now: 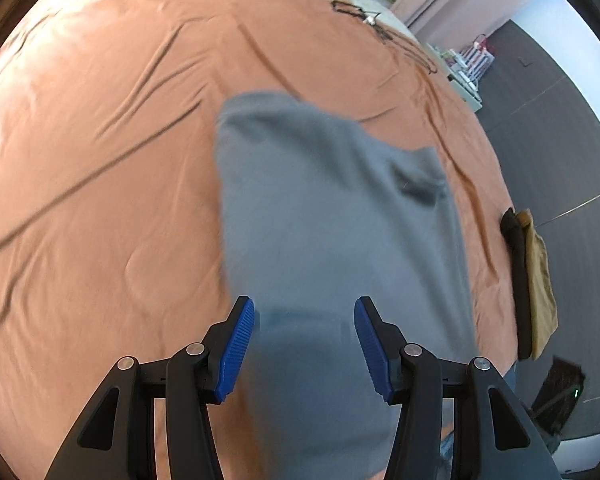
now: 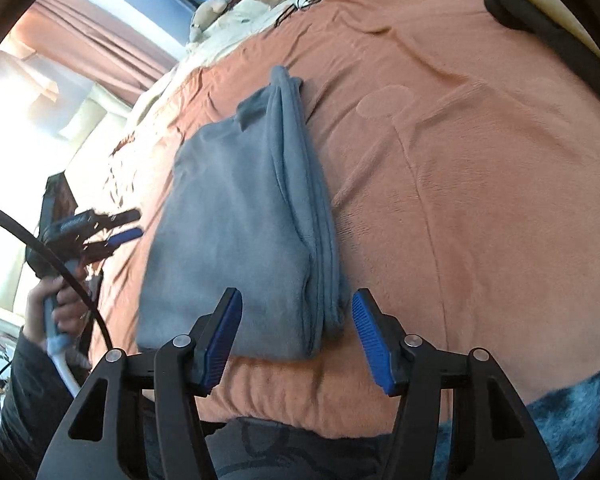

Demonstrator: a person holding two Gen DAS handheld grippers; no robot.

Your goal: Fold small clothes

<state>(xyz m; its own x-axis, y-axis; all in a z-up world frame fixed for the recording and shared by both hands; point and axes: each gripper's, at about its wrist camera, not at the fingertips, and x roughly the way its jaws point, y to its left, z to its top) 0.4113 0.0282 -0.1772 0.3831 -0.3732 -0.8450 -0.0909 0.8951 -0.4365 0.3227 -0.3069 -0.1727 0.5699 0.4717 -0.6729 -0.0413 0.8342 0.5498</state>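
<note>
Lying folded near blanket (image 2: 480, 200) edge, grey garment (image 2: 236, 232); both grippers' jaws released.

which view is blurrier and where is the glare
Left wrist view: the grey garment and orange bedspread are smeared by motion blur, though the left gripper stays sharp, jaws apart. Right wrist view: garment folds read crisply, but the window at the left edge is blown out white, and the fisheye bulges the bed.

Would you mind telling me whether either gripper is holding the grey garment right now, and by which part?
Nothing is held: the left gripper and right gripper are both open above the folded grey garment.
</note>
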